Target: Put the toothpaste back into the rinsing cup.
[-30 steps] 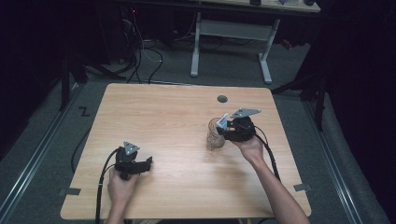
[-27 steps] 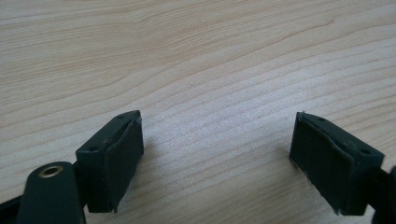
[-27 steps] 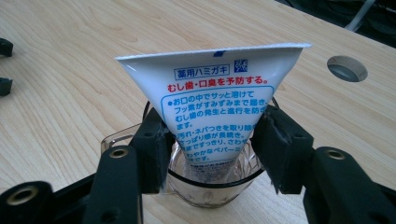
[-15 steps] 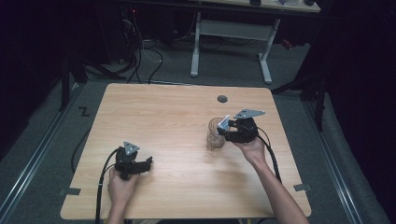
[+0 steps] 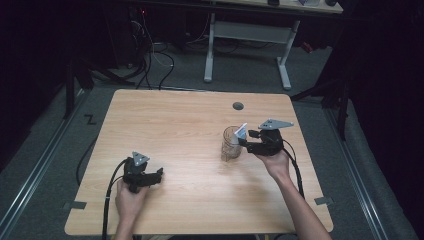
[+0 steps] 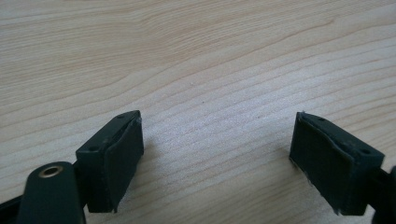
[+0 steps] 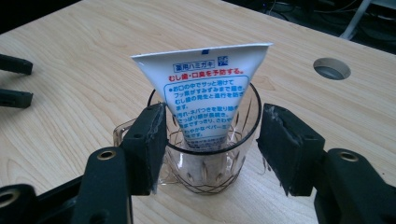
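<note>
right gripper (image 7: 212, 144) jaws just opened, toothpaste tube (image 7: 205, 93) released upright in glass cup (image 7: 205, 158), centre-right | left gripper (image 6: 217, 158) open, idle | placement looks done

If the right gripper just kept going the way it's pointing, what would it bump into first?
Most likely the clear glass cup holding the toothpaste tube: it stands directly ahead of the open right gripper.
</note>
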Demonstrator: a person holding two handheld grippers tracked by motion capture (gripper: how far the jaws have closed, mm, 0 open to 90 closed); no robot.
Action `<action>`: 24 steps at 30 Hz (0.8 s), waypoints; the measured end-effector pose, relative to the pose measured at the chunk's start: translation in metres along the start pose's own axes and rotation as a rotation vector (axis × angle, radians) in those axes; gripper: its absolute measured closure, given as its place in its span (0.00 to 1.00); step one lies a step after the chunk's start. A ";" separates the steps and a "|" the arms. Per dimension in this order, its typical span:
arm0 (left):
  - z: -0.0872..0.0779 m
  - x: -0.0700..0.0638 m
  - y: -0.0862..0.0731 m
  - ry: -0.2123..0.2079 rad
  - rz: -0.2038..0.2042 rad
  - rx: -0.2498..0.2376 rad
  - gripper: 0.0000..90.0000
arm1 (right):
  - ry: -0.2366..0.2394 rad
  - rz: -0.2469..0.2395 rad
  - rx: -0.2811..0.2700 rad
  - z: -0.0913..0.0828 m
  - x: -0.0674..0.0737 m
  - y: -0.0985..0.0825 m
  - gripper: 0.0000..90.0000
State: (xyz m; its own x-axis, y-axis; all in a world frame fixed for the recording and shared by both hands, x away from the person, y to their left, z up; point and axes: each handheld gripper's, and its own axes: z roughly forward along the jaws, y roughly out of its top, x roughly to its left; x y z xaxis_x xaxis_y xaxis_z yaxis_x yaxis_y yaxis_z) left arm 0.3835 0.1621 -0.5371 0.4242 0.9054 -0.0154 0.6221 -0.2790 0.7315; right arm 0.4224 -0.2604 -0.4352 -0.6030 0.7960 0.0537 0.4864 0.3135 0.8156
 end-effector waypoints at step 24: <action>0.000 0.000 0.000 0.000 0.000 0.000 0.19 | -0.006 0.042 -0.084 -0.030 -0.008 -0.005 0.49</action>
State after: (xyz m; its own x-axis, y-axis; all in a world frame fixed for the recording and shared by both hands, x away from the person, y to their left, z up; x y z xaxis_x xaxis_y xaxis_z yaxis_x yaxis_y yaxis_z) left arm 0.3835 0.1621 -0.5371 0.4243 0.9054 -0.0150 0.6221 -0.2794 0.7314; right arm 0.4052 -0.2839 -0.4224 -0.5790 0.8108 0.0857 0.4565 0.2353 0.8580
